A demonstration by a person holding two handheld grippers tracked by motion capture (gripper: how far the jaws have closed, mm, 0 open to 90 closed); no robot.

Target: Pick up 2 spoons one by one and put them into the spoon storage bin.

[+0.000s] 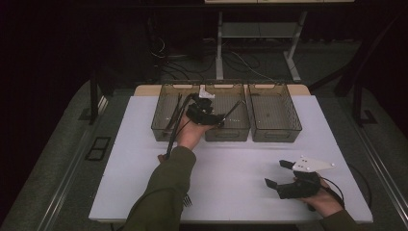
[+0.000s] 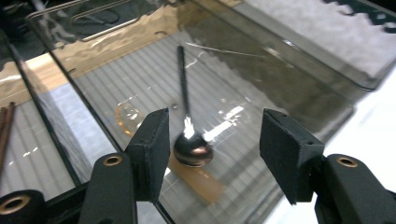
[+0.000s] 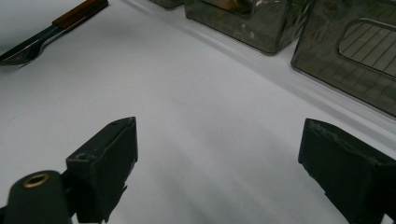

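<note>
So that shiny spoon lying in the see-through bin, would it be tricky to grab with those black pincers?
Probably a bit. The spoon looks like polished metal, so likely stiff but slippery against the left gripper pads. Its thin handle lies flat on the bin's ribbed floor, leaving little to get under. The rounded bowl may rock or slide if nudged.

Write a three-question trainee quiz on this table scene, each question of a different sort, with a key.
1. True or false: the left tool grips the spoon.
2. Where does the spoon lie? A) middle bin B) white table C) right bin
3. Fill in: the right tool hovers over the ____.

Key: 1 false, its jaws stand open; 2 A; 3 table.
</note>
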